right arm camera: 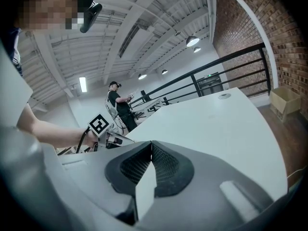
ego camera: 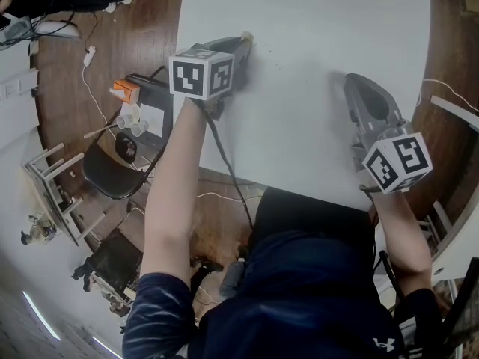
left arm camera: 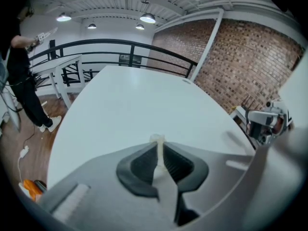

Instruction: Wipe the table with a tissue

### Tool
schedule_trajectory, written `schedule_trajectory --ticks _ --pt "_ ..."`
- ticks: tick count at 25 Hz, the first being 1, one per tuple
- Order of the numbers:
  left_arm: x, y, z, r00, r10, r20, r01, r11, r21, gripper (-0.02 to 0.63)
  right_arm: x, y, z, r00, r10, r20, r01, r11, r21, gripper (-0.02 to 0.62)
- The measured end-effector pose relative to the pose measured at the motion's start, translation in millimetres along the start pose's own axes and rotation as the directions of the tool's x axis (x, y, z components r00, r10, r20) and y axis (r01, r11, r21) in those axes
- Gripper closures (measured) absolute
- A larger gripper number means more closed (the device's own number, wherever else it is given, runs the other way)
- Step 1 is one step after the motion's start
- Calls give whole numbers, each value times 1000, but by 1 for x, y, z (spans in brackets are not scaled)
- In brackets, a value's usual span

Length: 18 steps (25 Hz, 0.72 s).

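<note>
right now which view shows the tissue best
Left gripper view: the tissue is pinched between the left gripper's shut fingers, its tip poking out. The head view shows only a pale scrap at that gripper's nose. The right gripper view shows that gripper far off, tissue too small to tell.

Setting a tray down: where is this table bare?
The table is bare between the left gripper and the right gripper, and all across its far part beyond them. Only the near side is crowded: both grippers, the left holding a tissue.
</note>
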<state>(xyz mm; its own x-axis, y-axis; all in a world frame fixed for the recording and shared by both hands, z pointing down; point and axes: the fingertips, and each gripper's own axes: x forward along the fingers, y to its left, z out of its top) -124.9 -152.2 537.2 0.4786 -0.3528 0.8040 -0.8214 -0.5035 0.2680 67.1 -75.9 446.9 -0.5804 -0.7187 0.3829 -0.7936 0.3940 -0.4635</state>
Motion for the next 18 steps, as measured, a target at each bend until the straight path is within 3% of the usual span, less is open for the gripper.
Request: schedule_trajectory --ticks 18 --pt "14 -42 -4 998 -34 -45 37 997 68 572 -9 -2 -11 1000 10 -4 -10 1000 11 584"
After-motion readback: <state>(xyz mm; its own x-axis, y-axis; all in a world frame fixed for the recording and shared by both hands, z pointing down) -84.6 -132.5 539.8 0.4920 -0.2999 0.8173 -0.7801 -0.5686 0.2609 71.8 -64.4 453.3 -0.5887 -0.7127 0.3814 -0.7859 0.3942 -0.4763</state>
